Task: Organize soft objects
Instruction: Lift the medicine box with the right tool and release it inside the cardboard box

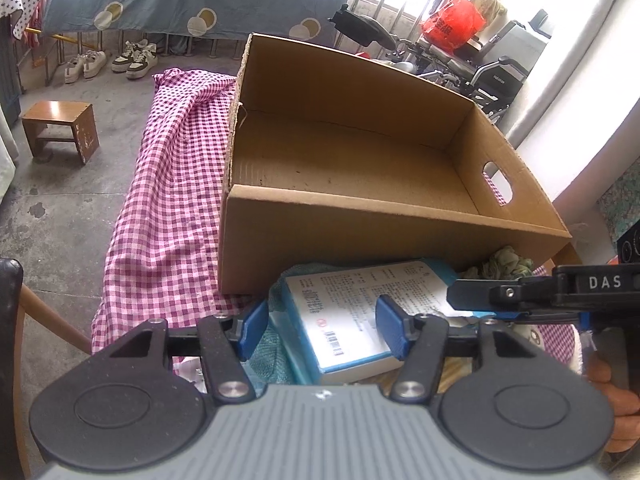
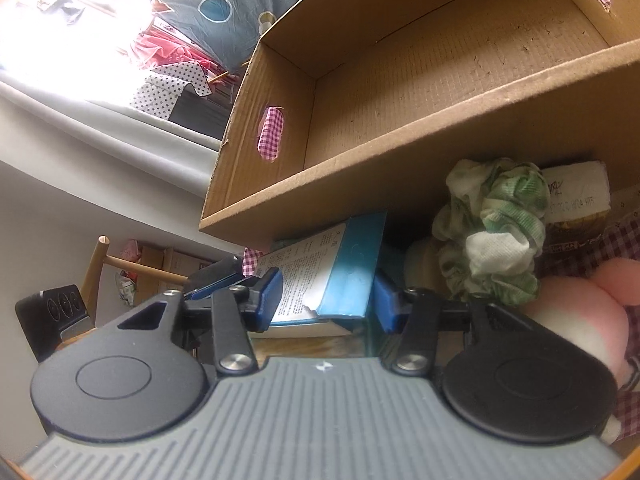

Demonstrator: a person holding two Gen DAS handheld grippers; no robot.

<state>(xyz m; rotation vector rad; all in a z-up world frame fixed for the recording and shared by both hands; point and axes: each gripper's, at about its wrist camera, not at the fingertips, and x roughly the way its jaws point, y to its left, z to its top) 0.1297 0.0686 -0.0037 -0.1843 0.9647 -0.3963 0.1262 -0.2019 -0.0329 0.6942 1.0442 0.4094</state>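
Observation:
An empty cardboard box (image 1: pixel 360 216) stands on a pink checked cloth (image 1: pixel 168 184); it also shows in the right wrist view (image 2: pixel 420 128). In front of it lies a blue and white carton (image 1: pixel 348 320), resting on a teal cloth (image 1: pixel 276 344). My left gripper (image 1: pixel 322 330) is open, its blue pads on either side of the carton. My right gripper (image 2: pixel 328 296) is open around the carton's end (image 2: pixel 340 272); it shows in the left wrist view (image 1: pixel 500 296) coming in from the right. A crumpled green and white cloth (image 2: pixel 496 236) lies right of the carton, a pink plush (image 2: pixel 580 320) beside it.
A small packet (image 2: pixel 576 196) lies against the box behind the green cloth. A wooden stool (image 1: pixel 60 128) and shoes (image 1: pixel 108 60) are on the concrete floor at left. A wheelchair (image 1: pixel 492 80) and clutter stand behind the box. A chair back (image 2: pixel 100 272) is at left.

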